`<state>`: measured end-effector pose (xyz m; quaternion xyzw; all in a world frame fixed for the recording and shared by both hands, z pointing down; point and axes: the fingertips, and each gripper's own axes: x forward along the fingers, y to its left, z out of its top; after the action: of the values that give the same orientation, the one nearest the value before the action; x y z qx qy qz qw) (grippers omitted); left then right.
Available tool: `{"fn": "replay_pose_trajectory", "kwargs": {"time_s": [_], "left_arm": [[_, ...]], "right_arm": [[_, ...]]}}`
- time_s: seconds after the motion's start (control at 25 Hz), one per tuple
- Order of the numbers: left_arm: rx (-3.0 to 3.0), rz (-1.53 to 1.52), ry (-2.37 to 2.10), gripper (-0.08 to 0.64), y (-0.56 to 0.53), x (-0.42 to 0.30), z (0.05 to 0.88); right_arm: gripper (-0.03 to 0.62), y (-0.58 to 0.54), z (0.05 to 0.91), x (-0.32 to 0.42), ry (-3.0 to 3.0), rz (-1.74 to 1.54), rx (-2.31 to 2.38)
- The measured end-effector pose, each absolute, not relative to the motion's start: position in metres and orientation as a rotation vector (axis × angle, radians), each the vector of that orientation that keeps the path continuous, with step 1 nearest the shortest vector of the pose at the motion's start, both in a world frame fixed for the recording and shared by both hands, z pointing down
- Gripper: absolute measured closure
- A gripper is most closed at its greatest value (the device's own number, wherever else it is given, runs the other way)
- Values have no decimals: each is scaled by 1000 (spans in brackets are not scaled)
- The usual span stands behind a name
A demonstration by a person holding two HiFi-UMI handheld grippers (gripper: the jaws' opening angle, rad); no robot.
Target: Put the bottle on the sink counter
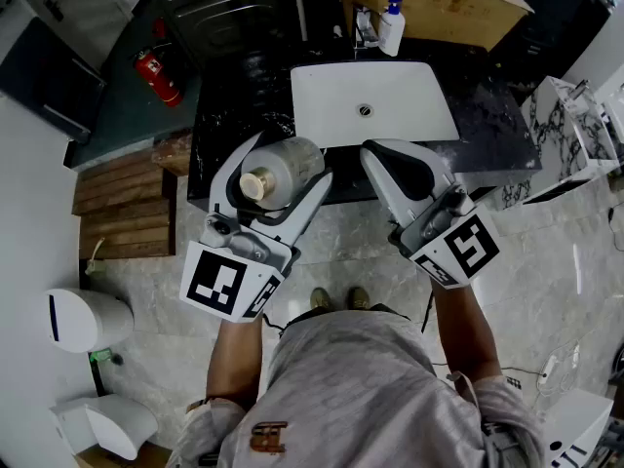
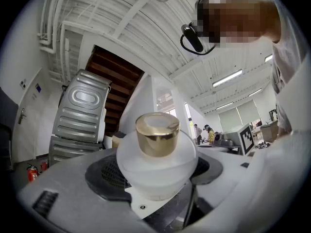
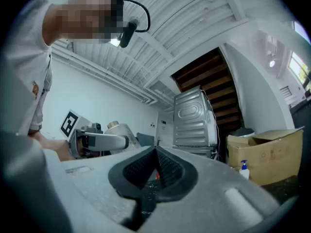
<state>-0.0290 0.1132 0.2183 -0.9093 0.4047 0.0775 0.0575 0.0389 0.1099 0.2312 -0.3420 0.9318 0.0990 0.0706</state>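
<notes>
A frosted white bottle (image 1: 288, 167) with a gold cap (image 1: 255, 185) sits between the jaws of my left gripper (image 1: 291, 159), which is shut on its body and holds it in the air in front of the counter. In the left gripper view the bottle (image 2: 155, 166) fills the middle, cap (image 2: 157, 134) toward the camera. My right gripper (image 1: 378, 154) is shut with nothing in it, its black pads (image 3: 156, 166) touching. The black sink counter (image 1: 244, 96) with its white basin (image 1: 390, 115) lies just beyond both grippers.
A pump soap bottle (image 1: 392, 25) and a tap stand behind the basin, before a cardboard box (image 1: 439, 3). A washing machine (image 1: 229, 8) and a red fire extinguisher (image 1: 156, 74) are at the left, wooden boards (image 1: 122, 203) below them. A white bin (image 1: 83, 320) stands on the floor.
</notes>
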Motion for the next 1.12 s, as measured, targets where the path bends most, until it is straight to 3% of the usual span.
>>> {"fn": "replay_pose_trajectory", "kwargs": {"time_s": [1.12], "left_arm": [[-2787, 257, 1172, 230, 85, -90, 228]], "right_arm": [[592, 88, 231, -15, 2796, 320, -1133]]}}
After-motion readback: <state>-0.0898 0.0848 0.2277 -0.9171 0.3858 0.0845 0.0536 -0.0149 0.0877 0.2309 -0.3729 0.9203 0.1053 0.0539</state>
